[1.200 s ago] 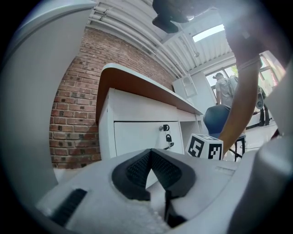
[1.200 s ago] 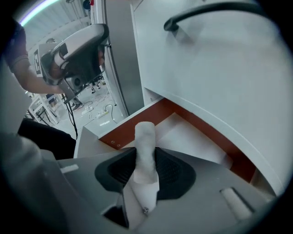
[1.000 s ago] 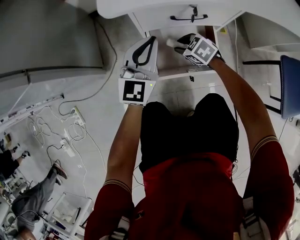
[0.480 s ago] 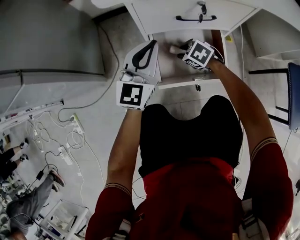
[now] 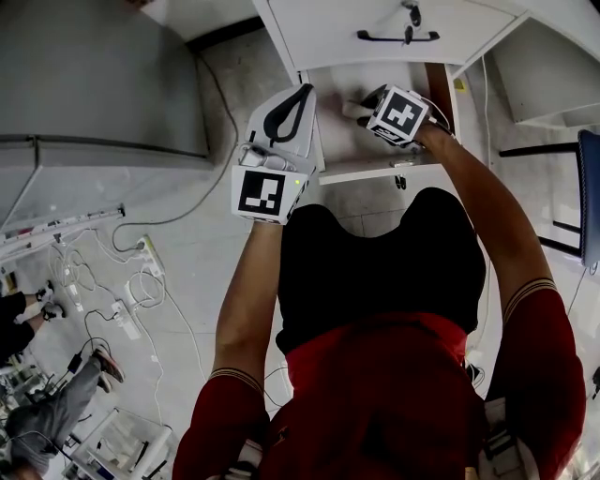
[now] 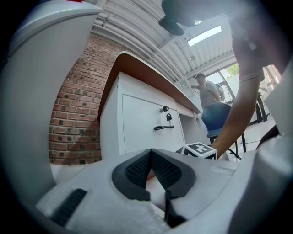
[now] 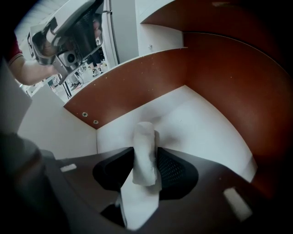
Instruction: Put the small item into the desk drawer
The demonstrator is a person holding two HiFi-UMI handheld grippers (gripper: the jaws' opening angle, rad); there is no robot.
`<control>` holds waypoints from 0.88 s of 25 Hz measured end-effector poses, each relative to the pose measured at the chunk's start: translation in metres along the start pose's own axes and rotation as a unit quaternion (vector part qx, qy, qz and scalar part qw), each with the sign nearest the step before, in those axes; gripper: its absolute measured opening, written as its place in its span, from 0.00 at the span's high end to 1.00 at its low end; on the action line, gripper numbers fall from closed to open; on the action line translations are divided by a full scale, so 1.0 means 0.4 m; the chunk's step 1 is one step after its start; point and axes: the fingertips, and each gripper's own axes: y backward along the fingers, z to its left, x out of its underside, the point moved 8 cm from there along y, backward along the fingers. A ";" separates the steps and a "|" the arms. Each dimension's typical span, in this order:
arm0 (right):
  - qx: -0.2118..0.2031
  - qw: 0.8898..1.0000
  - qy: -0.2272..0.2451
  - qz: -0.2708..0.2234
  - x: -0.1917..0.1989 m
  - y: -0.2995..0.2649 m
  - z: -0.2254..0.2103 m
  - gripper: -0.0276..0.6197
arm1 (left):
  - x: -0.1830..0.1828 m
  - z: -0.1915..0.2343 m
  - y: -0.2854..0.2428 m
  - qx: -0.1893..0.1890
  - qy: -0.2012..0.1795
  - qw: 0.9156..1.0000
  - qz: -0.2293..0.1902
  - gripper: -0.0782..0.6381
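Handling (judged): the small item (image 7: 144, 137) looks light, soft and compressible, not fragile, and its matte surface should be low-slip. Grip at mid-length w/ pads on opposite sides. Use light pressure only, since a hard squeeze would prob. flatten it.

Appearance: short white roll, approx. cylindrical, w/ a cloth- or paper-like surface slightly crumpled at the near end.

Position: the item stands lengthwise between the jaws of the right gripper (image 7: 146, 163), inside the open drawer (image 7: 151, 77), far end aimed down at the white floor. Floor contact can't be confirmed.

Right gripper: jaws have just been opening. The roll is between them, but the pads appear slackened off it, i.e. released rather than clamped.

Drawer: white floor, red-brown walls, no other contents in view.

Left gripper (image 5: 286, 112): beside the drawer's left edge, jaw tips closed together, nothing seen between them.

Beyond: the white desk front (image 5: 328, 28) w/ black handle (image 5: 396, 37) sits above the drawer.
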 end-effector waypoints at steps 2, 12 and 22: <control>-0.010 1.000 0.004 -0.003 0.001 0.000 0.002 0.67 | 0.007 -0.001 0.004 0.000 0.000 1.000 -0.005 0.88; -0.029 0.998 0.027 -0.056 -0.021 0.055 0.022 0.60 | 0.038 -0.008 0.010 0.000 -0.001 1.000 -0.009 0.88; -0.015 0.986 0.051 -0.156 -0.089 0.188 0.051 0.69 | 0.015 -0.023 -0.016 0.010 0.003 1.000 0.003 0.88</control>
